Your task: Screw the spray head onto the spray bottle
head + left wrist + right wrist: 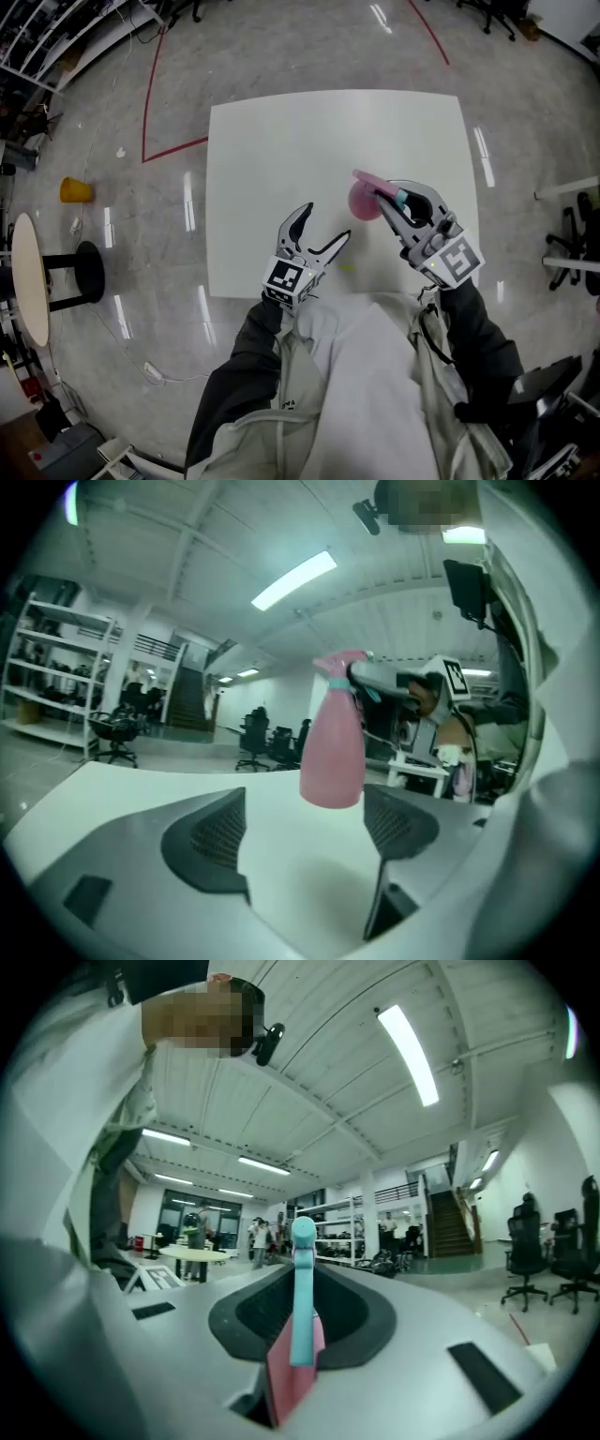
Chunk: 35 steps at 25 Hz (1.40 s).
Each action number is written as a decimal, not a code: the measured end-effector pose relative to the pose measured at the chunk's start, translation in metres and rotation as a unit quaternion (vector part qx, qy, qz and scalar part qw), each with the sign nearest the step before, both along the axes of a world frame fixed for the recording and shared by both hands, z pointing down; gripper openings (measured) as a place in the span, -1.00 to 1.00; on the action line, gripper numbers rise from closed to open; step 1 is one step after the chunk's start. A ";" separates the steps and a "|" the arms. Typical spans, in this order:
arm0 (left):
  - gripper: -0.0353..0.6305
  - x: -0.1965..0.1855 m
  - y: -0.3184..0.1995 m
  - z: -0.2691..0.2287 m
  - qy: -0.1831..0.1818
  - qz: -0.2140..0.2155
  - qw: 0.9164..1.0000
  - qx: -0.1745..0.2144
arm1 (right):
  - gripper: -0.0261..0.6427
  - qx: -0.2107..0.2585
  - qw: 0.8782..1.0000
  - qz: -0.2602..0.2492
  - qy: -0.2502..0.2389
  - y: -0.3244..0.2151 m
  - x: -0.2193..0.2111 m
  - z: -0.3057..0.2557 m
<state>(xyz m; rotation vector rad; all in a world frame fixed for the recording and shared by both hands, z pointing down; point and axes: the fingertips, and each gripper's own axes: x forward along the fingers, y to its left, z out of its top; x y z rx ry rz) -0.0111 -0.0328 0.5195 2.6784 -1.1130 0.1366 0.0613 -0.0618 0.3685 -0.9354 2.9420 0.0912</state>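
A pink spray bottle (pixel 363 203) with its spray head (pixel 372 179) on top hangs over the right half of the white table (pixel 281 159). My right gripper (pixel 392 199) is shut on the spray head; its own view shows the teal trigger (pixel 302 1307) clamped between the jaws. My left gripper (pixel 327 221) stands open just left of the bottle, near the table's front edge. In the left gripper view the bottle (pixel 333 752) is beyond the spread fingers (pixel 211 841), apart from them. Whether its base touches the table I cannot tell.
A yellow object (pixel 76 190) lies on the floor to the left, near a round side table (pixel 28 277) on a black base. Red tape lines (pixel 148 103) cross the floor. Office chairs (pixel 487 11) stand beyond the table. The person's jacket fills the near foreground.
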 end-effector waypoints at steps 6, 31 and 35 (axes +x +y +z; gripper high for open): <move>-0.62 -0.033 -0.004 0.007 0.015 -0.133 0.991 -0.013 | -0.78 -0.048 0.995 0.086 -0.006 -0.046 -0.002 0.085; -0.87 -0.020 0.019 0.054 -0.034 -0.101 0.991 -0.084 | -0.94 -0.175 0.970 0.135 0.102 0.043 0.051 0.200; -0.87 -0.015 0.021 0.057 -0.038 -0.096 0.991 -0.086 | -0.94 -0.177 0.969 0.127 0.117 0.045 0.047 0.206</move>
